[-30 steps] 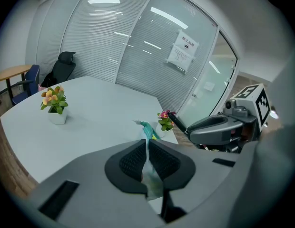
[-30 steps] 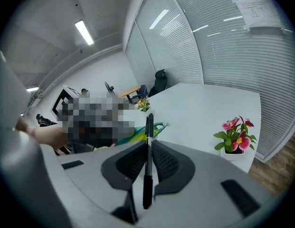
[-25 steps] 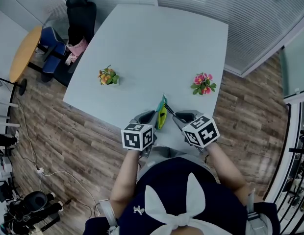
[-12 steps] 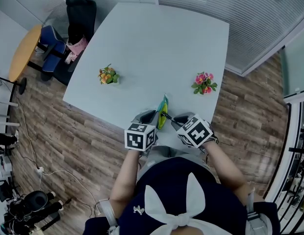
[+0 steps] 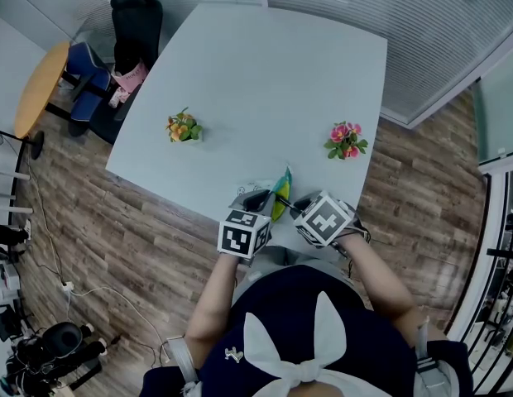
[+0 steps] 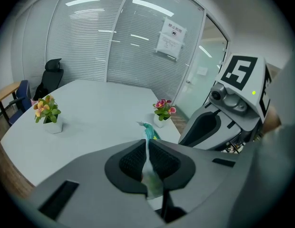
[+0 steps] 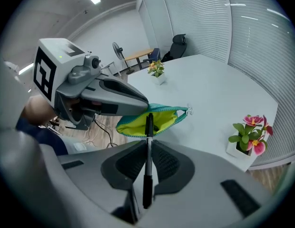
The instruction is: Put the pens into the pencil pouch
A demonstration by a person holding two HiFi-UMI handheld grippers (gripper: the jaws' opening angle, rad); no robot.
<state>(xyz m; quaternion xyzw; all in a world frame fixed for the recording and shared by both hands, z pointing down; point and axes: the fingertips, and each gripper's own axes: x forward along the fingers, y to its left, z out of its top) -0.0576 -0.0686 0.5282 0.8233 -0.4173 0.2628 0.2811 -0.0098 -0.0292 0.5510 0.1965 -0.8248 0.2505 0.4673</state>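
**Right gripper swung in toward pouch, pen tip now at the mouth**

Since a second ago the right gripper (image 5: 299, 203) has slid left in the head view and rolled, so its marker cube sits closer to the left gripper (image 5: 255, 198). The left gripper and the pencil pouch (image 5: 281, 195) have drifted slightly right, toward lower centre of the frame.

Left gripper view: jaws nearly together, pinching a thin fold of the pencil pouch (image 6: 148, 161). The pouch's teal end sticks up past the jaw tips.

Right gripper view: jaws narrow, clamped on a black pen (image 7: 148, 141) that runs straight along the jaw line. Its tip lies over the yellow lining at the open mouth of the pencil pouch (image 7: 165, 120). Can't tell whether the tip is actually inside. The left gripper (image 7: 120, 104) reaches in from the left of that frame and holds the pouch's upper edge.

Pouch hangs just over the near edge of the white table (image 5: 265, 81). An orange flower pot (image 5: 183, 128) is at the table's left and a pink flower pot (image 5: 345, 141) at its right, both well apart from the pouch. An office chair (image 5: 136, 23) is in the upper left.
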